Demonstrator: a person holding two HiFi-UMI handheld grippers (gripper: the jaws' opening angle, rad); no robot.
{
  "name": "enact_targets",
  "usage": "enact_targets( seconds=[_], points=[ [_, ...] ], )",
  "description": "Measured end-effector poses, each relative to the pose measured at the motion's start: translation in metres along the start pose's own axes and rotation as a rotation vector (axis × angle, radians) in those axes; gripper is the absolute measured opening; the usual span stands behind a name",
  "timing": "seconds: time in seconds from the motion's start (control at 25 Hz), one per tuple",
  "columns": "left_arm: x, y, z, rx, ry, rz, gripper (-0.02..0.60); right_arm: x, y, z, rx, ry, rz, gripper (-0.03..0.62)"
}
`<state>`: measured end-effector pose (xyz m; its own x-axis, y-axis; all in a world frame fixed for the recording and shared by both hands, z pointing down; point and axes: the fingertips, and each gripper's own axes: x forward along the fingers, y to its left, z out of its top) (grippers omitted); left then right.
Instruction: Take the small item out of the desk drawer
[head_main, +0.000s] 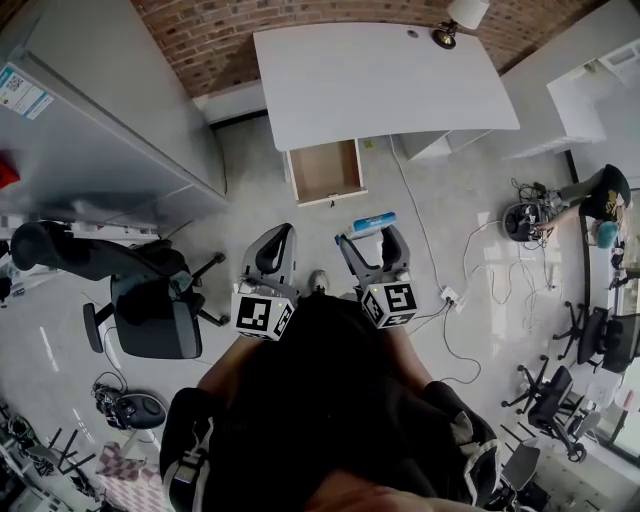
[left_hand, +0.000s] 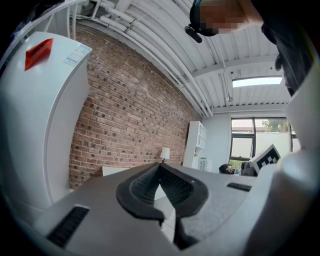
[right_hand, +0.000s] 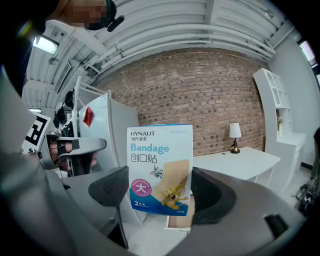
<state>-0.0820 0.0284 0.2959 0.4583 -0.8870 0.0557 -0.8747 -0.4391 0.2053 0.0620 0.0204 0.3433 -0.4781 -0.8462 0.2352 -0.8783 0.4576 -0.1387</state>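
Right gripper (right_hand: 159, 194) pinches the blue-and-white cardboard bandage box (right_hand: 160, 150) upright by its side edges, well clear of the open wooden drawer (head_main: 325, 172) ahead. Left gripper (left_hand: 160, 170) alongside: pressed together, empty, probably idle.

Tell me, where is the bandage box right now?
The bandage box is clamped in the right gripper, held in the air just short of the open desk drawer under the white desk.
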Motion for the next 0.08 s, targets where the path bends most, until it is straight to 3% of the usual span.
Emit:
enact_targets(
  seconds=[0.08],
  points=[
    [-0.0009, 0.0018, -0.0008, -0.004, 0.002, 0.000, 0.008, 0.0010, 0.0017, -0.0010, 0.000, 0.003, -0.001, 0.387]
  ],
)
